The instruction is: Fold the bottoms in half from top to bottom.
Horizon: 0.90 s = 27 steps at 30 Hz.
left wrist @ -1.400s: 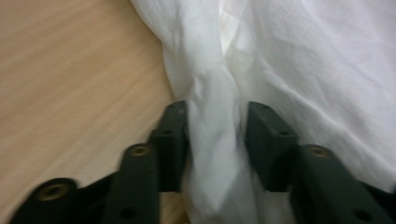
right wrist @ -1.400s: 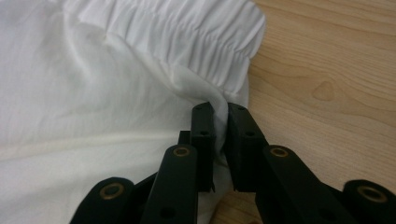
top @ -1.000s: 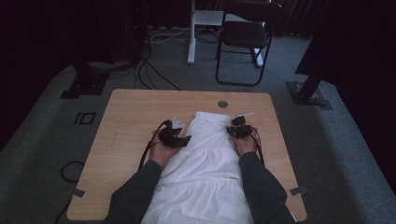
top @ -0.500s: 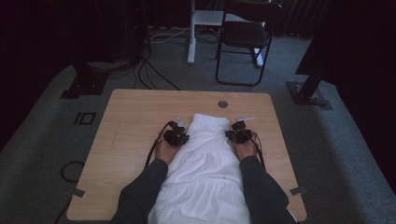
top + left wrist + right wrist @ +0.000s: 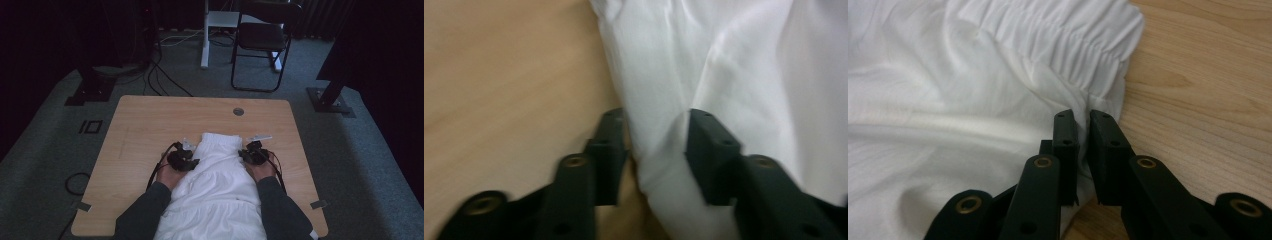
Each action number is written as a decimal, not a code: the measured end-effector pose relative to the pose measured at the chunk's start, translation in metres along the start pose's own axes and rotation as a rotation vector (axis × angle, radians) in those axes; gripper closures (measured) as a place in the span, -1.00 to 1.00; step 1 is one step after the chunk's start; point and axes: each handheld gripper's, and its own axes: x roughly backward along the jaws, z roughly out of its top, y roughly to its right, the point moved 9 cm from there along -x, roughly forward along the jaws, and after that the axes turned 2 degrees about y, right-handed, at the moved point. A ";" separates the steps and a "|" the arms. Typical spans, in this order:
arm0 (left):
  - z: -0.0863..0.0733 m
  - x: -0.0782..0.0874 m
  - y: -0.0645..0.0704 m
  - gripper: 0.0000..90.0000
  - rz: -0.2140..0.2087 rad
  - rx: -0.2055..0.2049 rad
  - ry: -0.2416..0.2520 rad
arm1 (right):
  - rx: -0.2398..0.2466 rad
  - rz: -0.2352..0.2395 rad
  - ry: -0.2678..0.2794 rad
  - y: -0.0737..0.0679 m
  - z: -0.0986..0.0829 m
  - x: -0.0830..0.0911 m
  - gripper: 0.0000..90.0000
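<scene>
White cotton garment with gathered elastic waistband (image 5: 220,175) lies spread along middle of light wooden surface (image 5: 150,125), waistband toward far edge, hem hanging over near edge. Right gripper (image 5: 1083,122) at right side seam just below waistband, jaws pressed together, pinching cloth edge. Left gripper (image 5: 651,140) at left side, jaws spread, fabric fold between them, not yet clamped. Judgement: early stage, grasp half made, folding not begun. Cloth soft, rumpled, creased lengthwise.

Dim room; left gripper view blurred, soft.
</scene>
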 end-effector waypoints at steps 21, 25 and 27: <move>0.034 -0.057 -0.018 0.22 -0.015 0.016 -0.069 | -0.012 0.022 -0.021 0.002 0.002 0.000 0.71; 0.034 -0.057 -0.017 0.26 -0.002 0.018 -0.065 | -0.063 0.011 0.051 0.011 0.019 0.011 0.18; 0.034 -0.057 -0.017 0.27 -0.002 0.023 -0.059 | -0.086 0.031 0.115 0.012 0.030 0.017 -0.05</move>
